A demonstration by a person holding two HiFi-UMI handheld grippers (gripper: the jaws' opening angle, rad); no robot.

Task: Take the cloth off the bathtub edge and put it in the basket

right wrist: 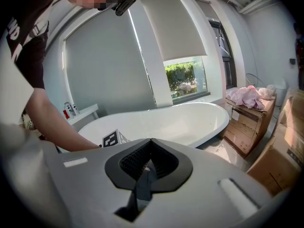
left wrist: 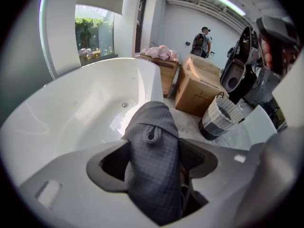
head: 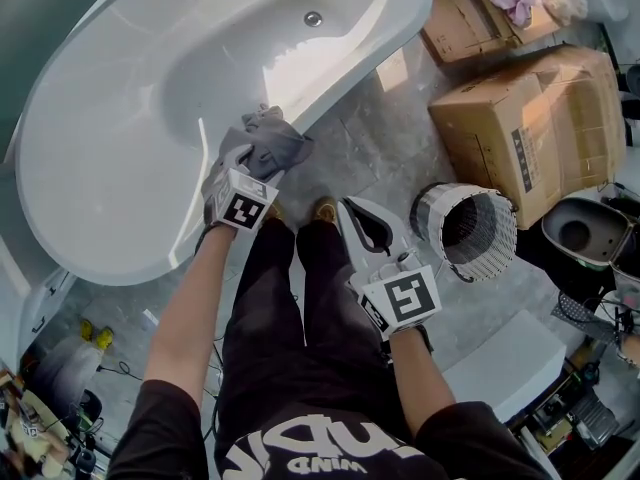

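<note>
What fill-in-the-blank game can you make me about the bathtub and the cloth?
1. The left gripper is shut on a cloth whose colour is ___.
2. The right gripper has its jaws together and holds ___.
3. The bathtub is coloured ___, and the basket stands outside it on the floor.

Missing words: grey; nothing; white.

Left claw tight on the cloth, right claw empty, jaws together, both arms outstretched.
</note>
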